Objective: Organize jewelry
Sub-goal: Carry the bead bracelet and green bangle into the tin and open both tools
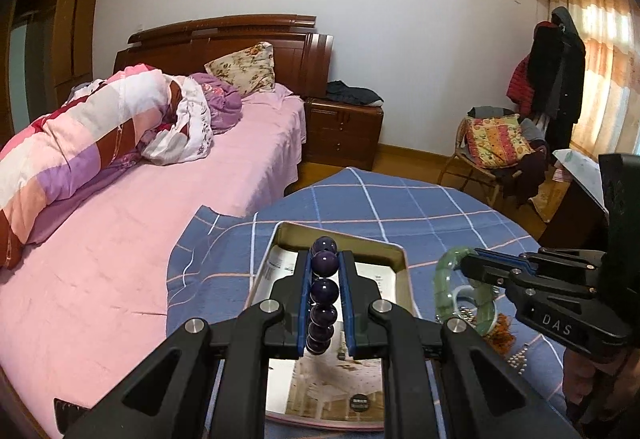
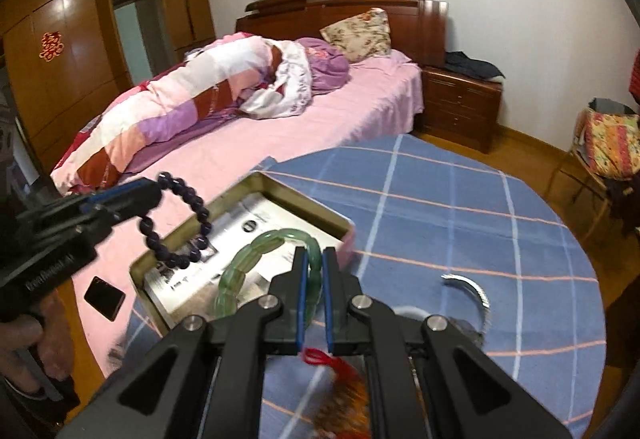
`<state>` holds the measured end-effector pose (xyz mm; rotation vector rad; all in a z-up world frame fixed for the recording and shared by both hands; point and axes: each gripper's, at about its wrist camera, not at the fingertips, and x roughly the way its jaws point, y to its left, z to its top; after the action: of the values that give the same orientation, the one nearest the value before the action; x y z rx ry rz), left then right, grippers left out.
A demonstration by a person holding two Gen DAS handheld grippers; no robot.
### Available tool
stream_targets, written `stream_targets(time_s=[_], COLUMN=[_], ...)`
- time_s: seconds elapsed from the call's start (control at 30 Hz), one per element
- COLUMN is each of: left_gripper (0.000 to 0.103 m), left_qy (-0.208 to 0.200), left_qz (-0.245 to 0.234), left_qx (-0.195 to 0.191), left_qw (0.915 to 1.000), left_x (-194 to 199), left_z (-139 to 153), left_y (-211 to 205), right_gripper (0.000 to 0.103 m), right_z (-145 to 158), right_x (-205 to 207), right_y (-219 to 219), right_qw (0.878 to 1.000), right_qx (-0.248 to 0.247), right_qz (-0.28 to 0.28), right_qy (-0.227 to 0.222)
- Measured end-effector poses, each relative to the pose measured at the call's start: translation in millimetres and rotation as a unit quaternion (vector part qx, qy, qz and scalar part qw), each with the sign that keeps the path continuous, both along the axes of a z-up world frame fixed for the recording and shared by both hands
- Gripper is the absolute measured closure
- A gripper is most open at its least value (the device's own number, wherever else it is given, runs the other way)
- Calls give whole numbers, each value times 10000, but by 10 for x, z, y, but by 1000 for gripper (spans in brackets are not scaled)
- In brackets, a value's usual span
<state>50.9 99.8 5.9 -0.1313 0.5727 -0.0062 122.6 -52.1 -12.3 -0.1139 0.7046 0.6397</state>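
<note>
White letters "DAS" stand on the body of the right claw [image 1: 456, 266], at four o'clock in the left wrist view; print on the left claw [image 2: 158, 195] body and on the tin [image 2: 347, 235] liner is too blurred to read.

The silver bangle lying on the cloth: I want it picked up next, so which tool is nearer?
Right. The right tool, holding the green bracelet, hovers beside the silver bangle; the left tool is beyond the tin.
</note>
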Motion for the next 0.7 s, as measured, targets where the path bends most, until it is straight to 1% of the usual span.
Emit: stream_targets(time_s=[0.1, 0.33, 0.7], left_gripper=[90, 90, 90], left_qy=[67, 148, 442], left_qz=[22, -24, 16], left_qx=[-24, 45, 16], left_qw=[10000, 9999, 9990], left_x=[65, 254, 450], left_z=[-46, -116, -337], left_y=[42, 59, 145], right_gripper=[95, 95, 95], right_z=[-37, -139, -402], right_x=[34, 168, 322], right_y=[141, 333, 460], right_qw=[9999, 9998, 9989], right_qx=[29, -33, -248], right_qz=[110, 166, 163], right_qy=[40, 117, 367])
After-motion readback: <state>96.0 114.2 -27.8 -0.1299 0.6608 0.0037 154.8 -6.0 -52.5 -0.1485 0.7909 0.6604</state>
